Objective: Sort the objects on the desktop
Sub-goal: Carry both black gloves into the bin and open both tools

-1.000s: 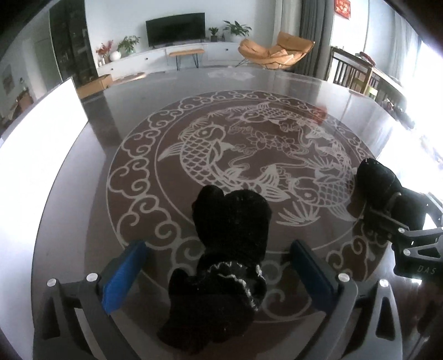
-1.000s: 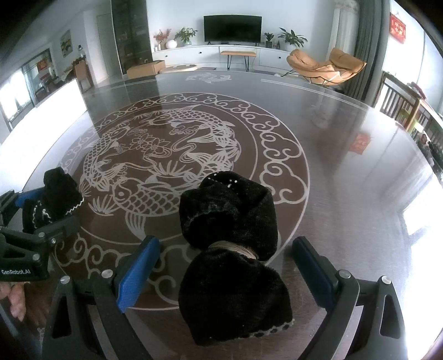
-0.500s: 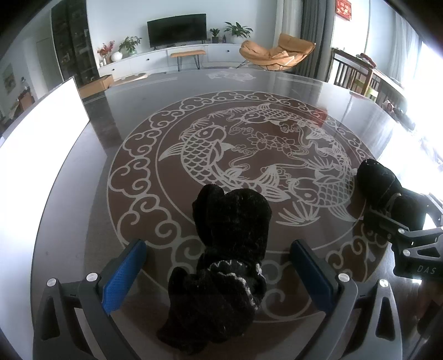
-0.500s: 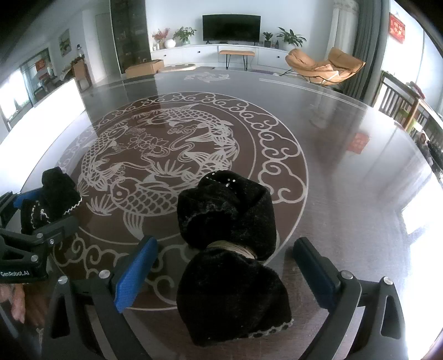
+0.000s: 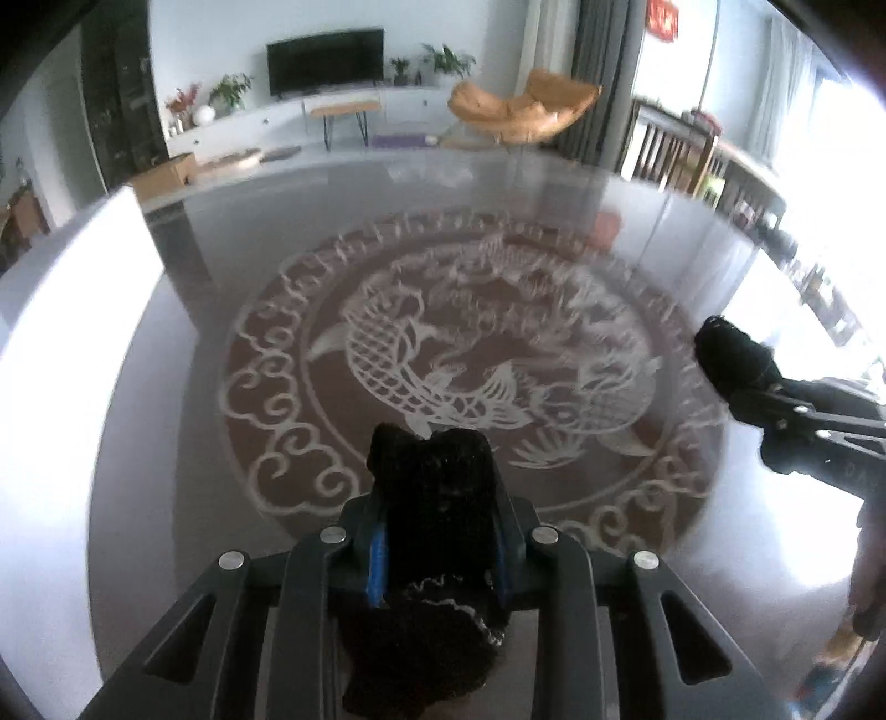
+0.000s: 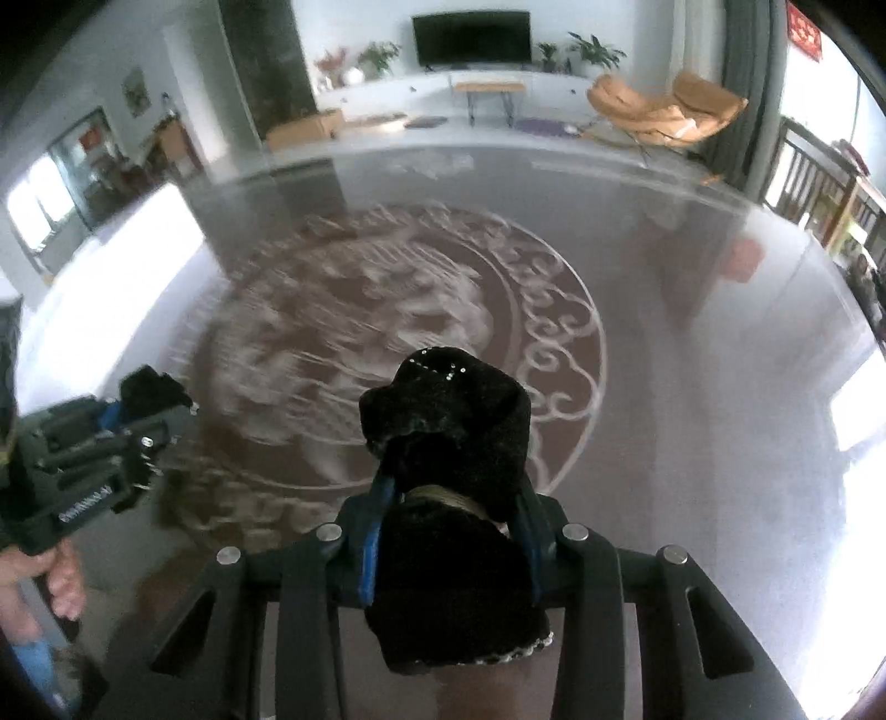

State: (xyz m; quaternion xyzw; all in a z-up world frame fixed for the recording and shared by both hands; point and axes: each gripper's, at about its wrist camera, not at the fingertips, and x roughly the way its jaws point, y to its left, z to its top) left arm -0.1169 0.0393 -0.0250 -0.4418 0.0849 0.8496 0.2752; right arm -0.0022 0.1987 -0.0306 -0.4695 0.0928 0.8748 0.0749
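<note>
Two black fuzzy gloves are in hand. My left gripper [image 5: 440,548] is shut on one black glove [image 5: 437,498] with a white-trimmed cuff, lifted off the table. My right gripper [image 6: 451,537] is shut on the other black glove [image 6: 448,421], gripped at its tied middle and also lifted. The right gripper with its glove [image 5: 731,360] shows at the right of the left wrist view. The left gripper with its glove [image 6: 149,387] shows at the left of the right wrist view.
The large dark round table [image 5: 166,399] bears a pale fish-and-cloud medallion [image 5: 421,354]. A bright white strip [image 5: 66,310] runs along its left edge. Beyond are a TV [image 5: 325,53], an orange lounge chair [image 5: 520,111] and wooden chairs [image 5: 686,149] at right.
Both grippers were open around the gloves lying on the table; now both have shut on them and lifted them. The views are motion-blurred.
</note>
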